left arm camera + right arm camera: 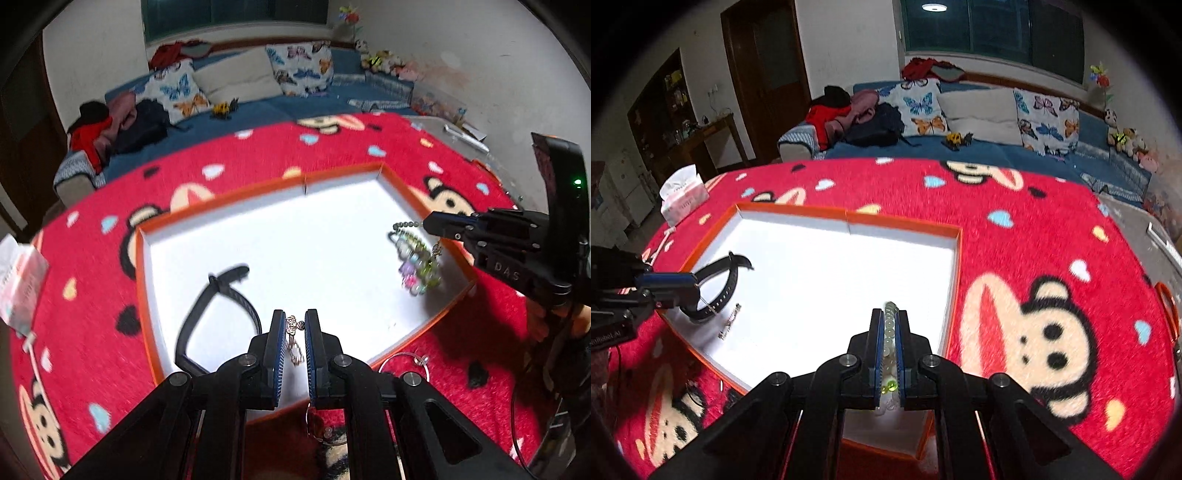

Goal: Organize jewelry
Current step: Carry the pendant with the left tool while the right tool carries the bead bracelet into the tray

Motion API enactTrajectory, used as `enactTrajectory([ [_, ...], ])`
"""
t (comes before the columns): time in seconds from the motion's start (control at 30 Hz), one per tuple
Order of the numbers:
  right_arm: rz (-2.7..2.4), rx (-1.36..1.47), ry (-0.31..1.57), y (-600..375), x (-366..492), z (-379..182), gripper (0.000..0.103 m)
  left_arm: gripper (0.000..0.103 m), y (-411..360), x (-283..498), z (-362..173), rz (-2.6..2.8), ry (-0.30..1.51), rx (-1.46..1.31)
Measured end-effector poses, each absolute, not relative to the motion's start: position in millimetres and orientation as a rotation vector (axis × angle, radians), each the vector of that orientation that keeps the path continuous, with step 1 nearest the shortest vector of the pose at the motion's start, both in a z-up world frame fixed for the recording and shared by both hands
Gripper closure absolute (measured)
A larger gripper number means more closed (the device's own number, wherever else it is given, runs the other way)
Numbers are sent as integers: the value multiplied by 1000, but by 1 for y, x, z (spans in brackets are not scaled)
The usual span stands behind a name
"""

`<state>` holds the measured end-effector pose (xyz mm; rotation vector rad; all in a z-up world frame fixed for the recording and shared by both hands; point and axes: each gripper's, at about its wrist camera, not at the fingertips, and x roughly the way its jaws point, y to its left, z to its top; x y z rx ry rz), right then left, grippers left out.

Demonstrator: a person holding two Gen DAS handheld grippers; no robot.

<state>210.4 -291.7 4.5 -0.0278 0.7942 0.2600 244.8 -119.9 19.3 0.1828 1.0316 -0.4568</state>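
Centrally, one shallow box [147, 258] with orange walls and a white floor lies on a red monkey-print cloth [92, 206]. Two grippers work over it, one per hand.

Left gripper [295, 326]: its fingers are closed on one thin metal chain [294, 341], which runs between the blue pads. In the right wrist view the same chain [729, 321] hangs from the fingertips and its lower end rests on the white floor near the box's left wall.

Right gripper [889, 317]: its fingers are clamped on a bunch of bead bracelets [888, 328]. In the left wrist view the bunch [417, 258] dangles from the fingertips over the right side of the box, just inside the right wall; pale, purple, pink and green beads show, but blur hides how many strands there are.

One black watch [218, 306], strap looped, lies on the box floor at the left, just beside the left gripper.

Two clear hoops lie on the cloth outside the near wall of the box: one [404, 360] right of the left gripper, one [321, 424] under it.

One tissue pack [683, 195] stands on the cloth beyond the box's far left corner. One sofa [997, 155] with three cushions stands behind the cloth.
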Motion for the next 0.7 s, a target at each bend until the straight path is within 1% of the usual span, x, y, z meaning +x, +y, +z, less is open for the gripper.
enactTrajectory([
  [0.23, 279, -45, 818, -285, 205, -3, 95, 91, -121, 244, -3, -445, 1088, 185],
  [0.3, 284, -46, 817, -285, 204, -2, 94, 87, -122, 244, -6, -447, 1103, 185],
  [0.33, 286, -44, 817, -285, 203, -1, 93, 78, -122, 244, -8, -446, 1109, 188],
  [0.37, 285, -43, 817, -285, 202, 0, 91, 65, -122, 244, -9, -440, 1109, 190],
  [0.43, 283, -48, 811, -286, 201, 1, 86, 56, -121, 241, -7, -443, 1091, 185],
  [0.5, 284, -40, 795, -288, 196, 7, 76, 56, -120, 237, -1, -441, 1078, 183],
  [0.53, 282, -39, 789, -290, 192, 9, 74, 56, -120, 235, 3, -441, 1071, 180],
  [0.7, 266, -45, 770, -298, 176, 18, 73, 56, -115, 219, 22, -454, 1037, 166],
])
